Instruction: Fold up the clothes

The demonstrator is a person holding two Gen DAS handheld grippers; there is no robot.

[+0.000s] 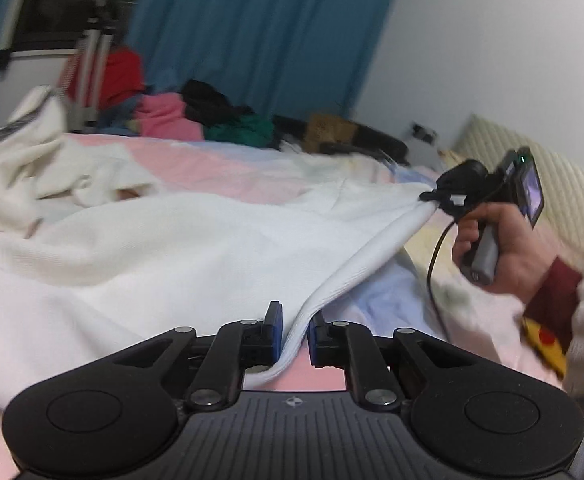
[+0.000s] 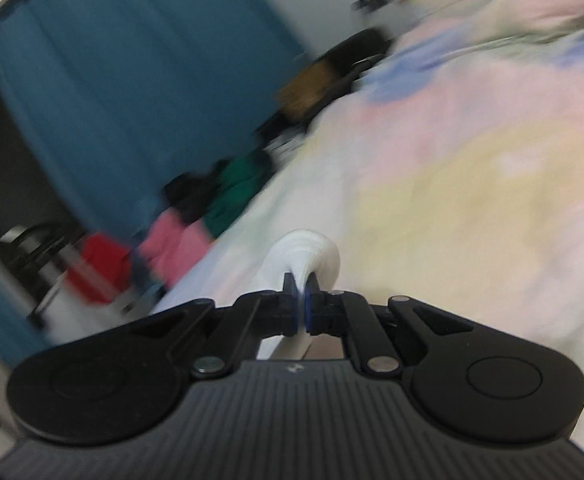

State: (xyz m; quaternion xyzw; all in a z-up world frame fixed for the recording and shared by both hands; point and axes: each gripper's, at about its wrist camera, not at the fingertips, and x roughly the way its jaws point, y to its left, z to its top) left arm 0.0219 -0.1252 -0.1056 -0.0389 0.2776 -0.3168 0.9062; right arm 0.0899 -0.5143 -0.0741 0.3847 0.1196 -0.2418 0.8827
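- Pastel bedsheet (image 1: 219,164), pink/blue/yellow patches, covers the whole work surface; teal curtain (image 1: 259,32) and white wall behind.
- White garment (image 1: 179,248) lies spread over the sheet, crumpled at the far left, w/ one edge pulled taut between the two grippers. No clean fold visible in it yet.
- Pile of other clothes (image 1: 195,116) (red, pink, black, green) at the far end of the bed, looks unfolded, so prob. plenty left after this piece.
- Right hand (image 1: 504,252) holds the right gripper (image 1: 438,197) at the bed's right side; its pads are clamped tight on a bunched bit of the white fabric, clearer in the right wrist view, where a ribbed tuft pokes out past the tips.
- Left gripper (image 1: 294,330): fabric edge runs through the gap btw the blue pads. Jaws stand narrow, cloth touching the left pad, small gap at the right one, so a loose pinch at best; can't call it a firm grip.
- Progress, judged: early stage, edge taken up and stretched; folding over, smoothing and the pile all remain.
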